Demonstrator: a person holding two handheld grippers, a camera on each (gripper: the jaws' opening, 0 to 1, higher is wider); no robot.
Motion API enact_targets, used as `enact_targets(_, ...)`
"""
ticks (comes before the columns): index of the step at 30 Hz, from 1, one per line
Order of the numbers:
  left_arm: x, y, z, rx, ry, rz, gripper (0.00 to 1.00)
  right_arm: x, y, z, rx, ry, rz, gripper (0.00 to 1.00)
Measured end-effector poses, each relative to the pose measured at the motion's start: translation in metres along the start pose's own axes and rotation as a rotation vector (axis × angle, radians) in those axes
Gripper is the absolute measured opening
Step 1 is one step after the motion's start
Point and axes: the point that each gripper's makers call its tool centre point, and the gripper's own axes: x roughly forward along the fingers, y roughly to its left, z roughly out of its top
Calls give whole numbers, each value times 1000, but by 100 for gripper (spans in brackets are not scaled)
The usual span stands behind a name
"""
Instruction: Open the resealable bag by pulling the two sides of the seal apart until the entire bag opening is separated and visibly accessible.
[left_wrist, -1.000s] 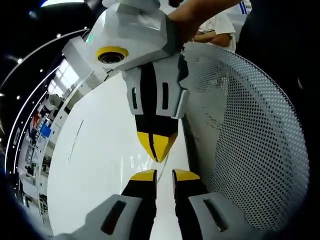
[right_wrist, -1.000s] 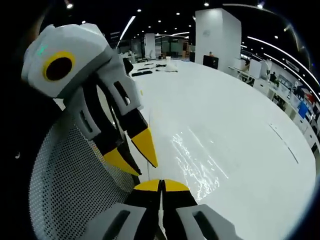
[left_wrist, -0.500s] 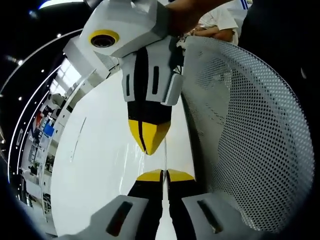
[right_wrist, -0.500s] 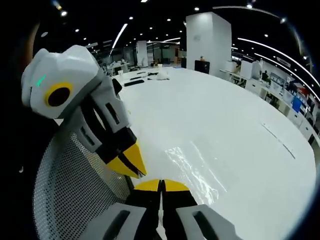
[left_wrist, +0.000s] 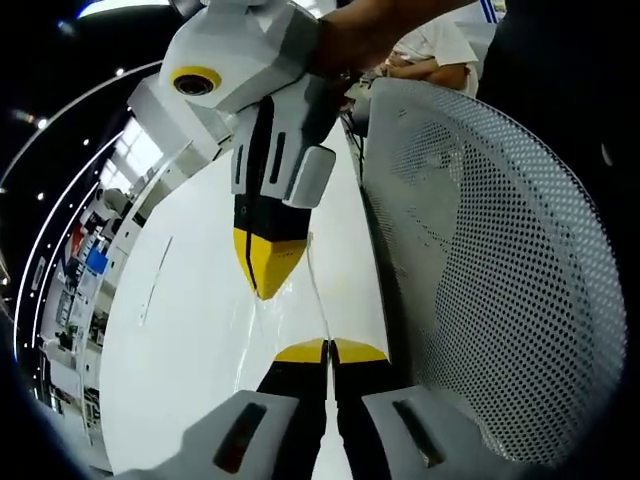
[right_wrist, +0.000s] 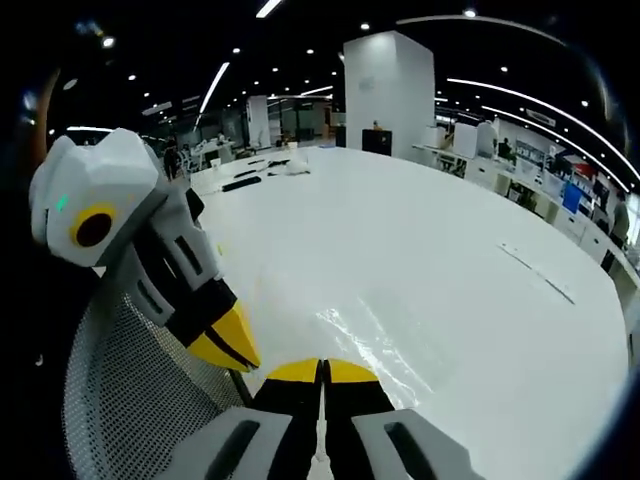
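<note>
The clear resealable bag (right_wrist: 375, 340) lies glinting on the white table (right_wrist: 430, 230), just past my right gripper (right_wrist: 322, 368), whose yellow-tipped jaws are shut, apparently on the bag's near edge. In the left gripper view a thin strip of the bag's film (left_wrist: 318, 300) runs taut from the right gripper (left_wrist: 262, 272) down into my left gripper (left_wrist: 325, 348), which is shut on it. The left gripper (right_wrist: 225, 347) shows at lower left in the right gripper view, tips closed, a short way from the right one.
A white perforated chair back (left_wrist: 500, 250) stands close beside the table edge, also seen as mesh (right_wrist: 130, 400) under the left gripper. A hand (left_wrist: 365, 35) holds the right gripper. Dark small items (right_wrist: 245, 183) lie at the table's far end.
The left gripper's jaws were open a second ago and have since shut. The two grippers have drawn apart sideways, and the film now stretches between them.
</note>
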Motion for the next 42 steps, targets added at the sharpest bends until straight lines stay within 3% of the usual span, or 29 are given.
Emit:
enact_targets(34, 0, 3, 4, -55, -33, -4, 0, -19, -40, 9, 123, -77, -139, 0)
enact_targets(42, 3, 2, 2, -52, -25, -3, 0, -21, -41, 16, 158, -107, -132, 0)
